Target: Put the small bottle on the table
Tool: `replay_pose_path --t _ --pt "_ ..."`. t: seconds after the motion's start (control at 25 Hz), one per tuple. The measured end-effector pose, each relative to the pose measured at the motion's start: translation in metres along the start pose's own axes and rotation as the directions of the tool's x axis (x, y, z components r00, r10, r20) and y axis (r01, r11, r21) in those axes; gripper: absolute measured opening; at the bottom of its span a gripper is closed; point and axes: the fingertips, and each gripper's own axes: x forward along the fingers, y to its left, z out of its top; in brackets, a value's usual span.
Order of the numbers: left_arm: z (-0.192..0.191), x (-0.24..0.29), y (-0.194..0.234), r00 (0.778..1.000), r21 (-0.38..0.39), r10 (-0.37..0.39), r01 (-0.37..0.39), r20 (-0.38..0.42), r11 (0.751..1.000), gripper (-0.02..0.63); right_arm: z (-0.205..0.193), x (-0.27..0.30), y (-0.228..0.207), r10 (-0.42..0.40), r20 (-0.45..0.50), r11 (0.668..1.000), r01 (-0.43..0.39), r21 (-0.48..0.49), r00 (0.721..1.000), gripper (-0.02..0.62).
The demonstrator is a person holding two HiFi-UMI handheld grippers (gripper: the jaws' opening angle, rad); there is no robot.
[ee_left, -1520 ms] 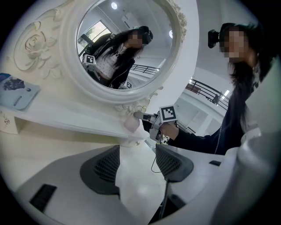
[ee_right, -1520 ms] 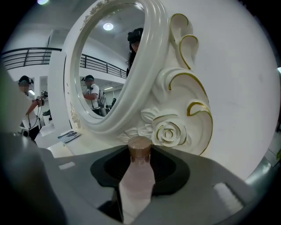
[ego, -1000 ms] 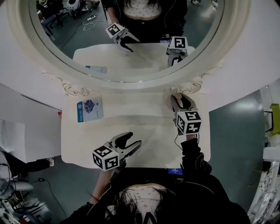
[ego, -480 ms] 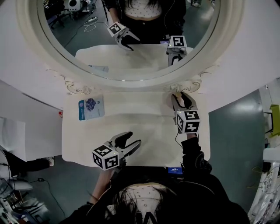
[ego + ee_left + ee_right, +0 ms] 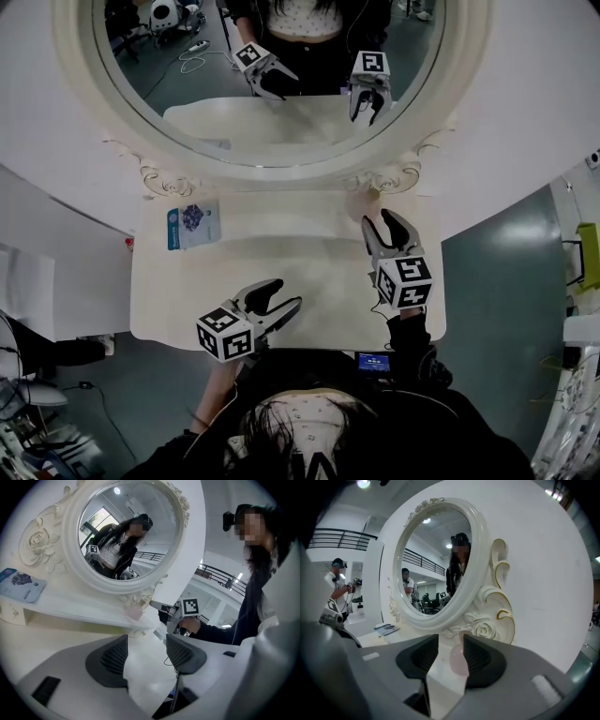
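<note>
Small bottle down, right claw spread close by
The pink small bottle stands upper right on the worktop, just beside the mirror frame. The right claw, jaws just opened and empty, is near enough to knock it over. The left claw is spread and empty. A blue packet at left blocks nothing.

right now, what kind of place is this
Probably a dressing-table setup inside a large lab or hall: an ornate white mirror over a white vanity table, with a balcony railing and another person standing beyond it.
</note>
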Motion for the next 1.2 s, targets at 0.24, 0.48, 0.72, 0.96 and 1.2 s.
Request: replay_pose_path --t 0.24,0.48,0.72,0.96,1.2 --pt "-0.001 0.001 -0.019 1.000 0.037 -0.004 0.004 0.005 0.999 0.258 -0.009 -0.039 0.040 0.082 0.003 0.997 -0.082 -0.002 0.997 0.163" --pt "-0.009 -0.003 -0.043 1.000 0.076 0.008 -0.010 0.019 0.997 0.258 -0.019 -0.078 0.074 0.161 0.032 0.986 -0.162 0.031 0.986 0.163" --pt "-0.026 -0.006 -0.068 0.998 0.096 0.019 -0.024 0.053 0.995 0.256 -0.029 -0.110 0.105 0.237 0.064 0.970 -0.239 0.038 0.969 0.163" --pt "-0.037 -0.009 -0.091 0.997 0.112 0.031 -0.039 0.068 0.993 0.245 -0.034 -0.133 0.136 0.320 0.069 0.946 -0.322 0.023 0.945 0.161" --pt "-0.028 -0.018 -0.099 0.996 0.134 0.046 -0.057 0.081 0.989 0.245 -0.026 -0.137 0.148 0.349 0.097 0.935 -0.353 0.031 0.932 0.161"
